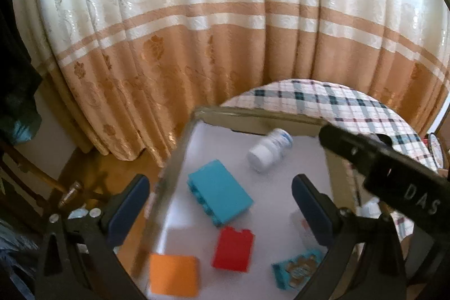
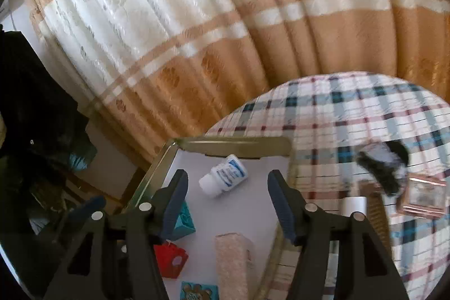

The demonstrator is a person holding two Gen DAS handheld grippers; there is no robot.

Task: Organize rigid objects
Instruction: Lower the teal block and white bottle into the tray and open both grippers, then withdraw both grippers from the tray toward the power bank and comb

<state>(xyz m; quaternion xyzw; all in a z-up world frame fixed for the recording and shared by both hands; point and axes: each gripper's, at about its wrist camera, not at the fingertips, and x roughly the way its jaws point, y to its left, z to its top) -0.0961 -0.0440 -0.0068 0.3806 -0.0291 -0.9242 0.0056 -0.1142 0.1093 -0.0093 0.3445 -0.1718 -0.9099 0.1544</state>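
Note:
A shallow cardboard box [image 1: 253, 118] with a white floor holds a white pill bottle [image 1: 268, 149] lying on its side, a large teal block [image 1: 219, 191], a red block [image 1: 233, 249], an orange block [image 1: 174, 274] and a small teal patterned box [image 1: 298, 267]. My left gripper [image 1: 222, 208] is open and empty above the blocks. My right gripper [image 2: 227, 205] is open and empty over the box [image 2: 236, 144], just short of the pill bottle [image 2: 225, 176]. A beige textured block [image 2: 232, 263], the red block [image 2: 170, 259] and the teal block [image 2: 182, 221] lie below it.
The box sits on a plaid cloth [image 2: 351, 114]. A dark object [image 2: 385, 165] and a shiny wrapped box [image 2: 424, 198] lie to the right, with a white cylinder [image 2: 354, 205] nearby. A cream-and-tan curtain [image 1: 197, 33] hangs behind. The right gripper's body [image 1: 393, 170] crosses the left wrist view.

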